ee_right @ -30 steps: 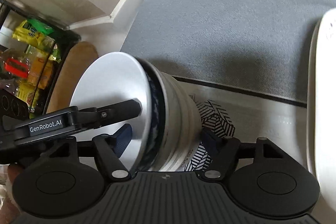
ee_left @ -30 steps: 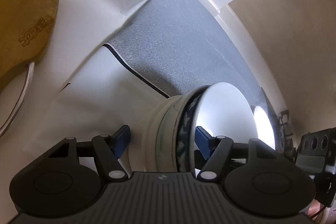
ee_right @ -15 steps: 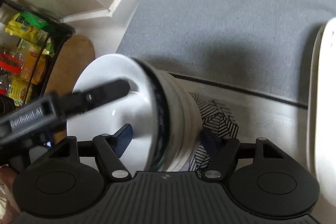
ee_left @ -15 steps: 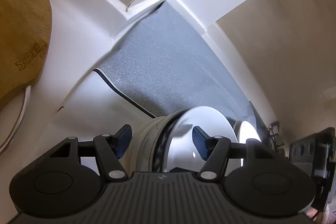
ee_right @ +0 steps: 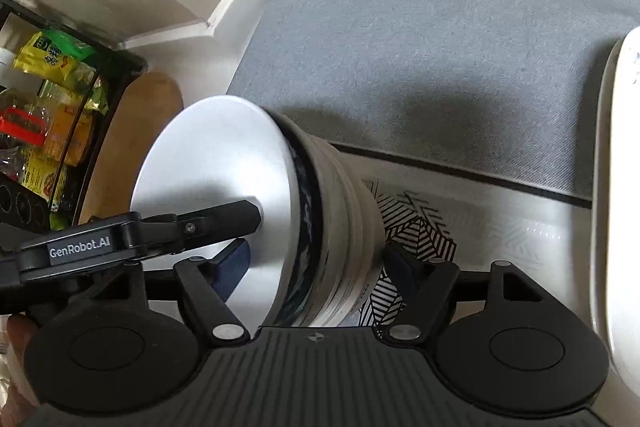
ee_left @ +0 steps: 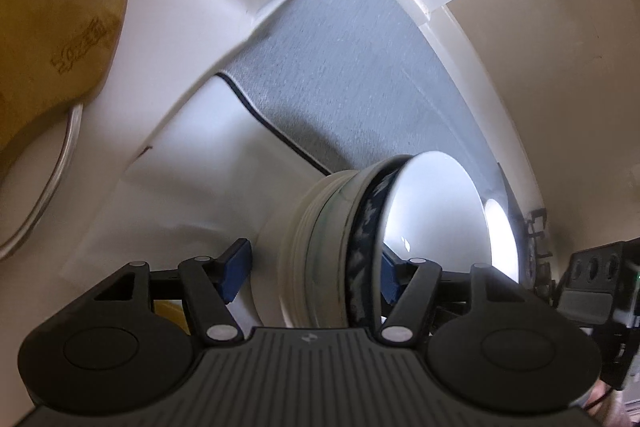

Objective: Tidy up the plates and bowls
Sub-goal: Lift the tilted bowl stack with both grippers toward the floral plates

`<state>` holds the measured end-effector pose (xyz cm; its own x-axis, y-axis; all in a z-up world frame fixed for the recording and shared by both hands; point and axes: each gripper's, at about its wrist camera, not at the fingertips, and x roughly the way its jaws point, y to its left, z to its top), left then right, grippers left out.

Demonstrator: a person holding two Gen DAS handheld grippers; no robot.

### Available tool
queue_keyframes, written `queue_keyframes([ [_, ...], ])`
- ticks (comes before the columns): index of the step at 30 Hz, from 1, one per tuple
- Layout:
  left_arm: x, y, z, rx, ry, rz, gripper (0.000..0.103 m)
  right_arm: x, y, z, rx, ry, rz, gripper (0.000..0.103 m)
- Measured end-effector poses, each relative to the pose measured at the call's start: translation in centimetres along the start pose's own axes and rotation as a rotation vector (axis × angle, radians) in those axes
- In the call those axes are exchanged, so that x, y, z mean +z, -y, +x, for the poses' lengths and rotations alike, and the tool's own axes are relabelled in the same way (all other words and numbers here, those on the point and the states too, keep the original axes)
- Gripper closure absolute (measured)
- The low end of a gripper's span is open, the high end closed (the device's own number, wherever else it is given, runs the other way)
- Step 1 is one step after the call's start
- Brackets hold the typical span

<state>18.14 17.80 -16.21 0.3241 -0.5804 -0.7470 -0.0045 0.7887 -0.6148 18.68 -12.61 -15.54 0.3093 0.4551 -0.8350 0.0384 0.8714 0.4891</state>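
Bowls nested into one stack (ee_left: 340,251) lay tipped on their side between both grippers, over a white mat with a black line pattern (ee_right: 416,239). The stack's open mouth, a plain white bowl inside a dark blue patterned one, faced the person's left in the right wrist view and right in the left wrist view.

The left gripper (ee_left: 312,267) straddled the stack, its jaws opening: the right blue pad (ee_left: 387,277) sat inside the mouth against the rim, while the left pad (ee_left: 236,267) stood just clear of the stack's base, so it pressed on nothing. In the right wrist view one black finger of it reached into the white bowl.

The right gripper (ee_right: 320,267) also straddled the stack, jaws opening. Its left pad (ee_right: 232,267) stood apart from the bowl's inner face, and its right pad (ee_right: 404,273) was just beside the base; whether that one touched could not be told.

Beyond the stack lay a grey cloth mat (ee_right: 460,39) with a dark edge, running to the white wall. A wooden cutting board (ee_left: 52,27) stood off to the left, and a white tray edge (ee_right: 616,187) lay to the right.
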Motion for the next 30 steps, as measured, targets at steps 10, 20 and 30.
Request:
queue_keyframes([
  [10, 0.3, -0.7, 0.2, -0.058, -0.021, -0.032, 0.024, -0.2, 0.2, -0.2, 0.002, 0.003, 0.022, 0.023],
  [20, 0.5, -2.2, 0.3, -0.131, -0.042, -0.119, 0.025, -0.4, -0.7, 0.1, -0.016, 0.032, 0.009, 0.019],
  [30, 0.1, -1.5, 0.1, -0.108, -0.018, -0.139, 0.025, 0.0, -0.3, -0.4, -0.022, 0.016, 0.084, 0.028],
])
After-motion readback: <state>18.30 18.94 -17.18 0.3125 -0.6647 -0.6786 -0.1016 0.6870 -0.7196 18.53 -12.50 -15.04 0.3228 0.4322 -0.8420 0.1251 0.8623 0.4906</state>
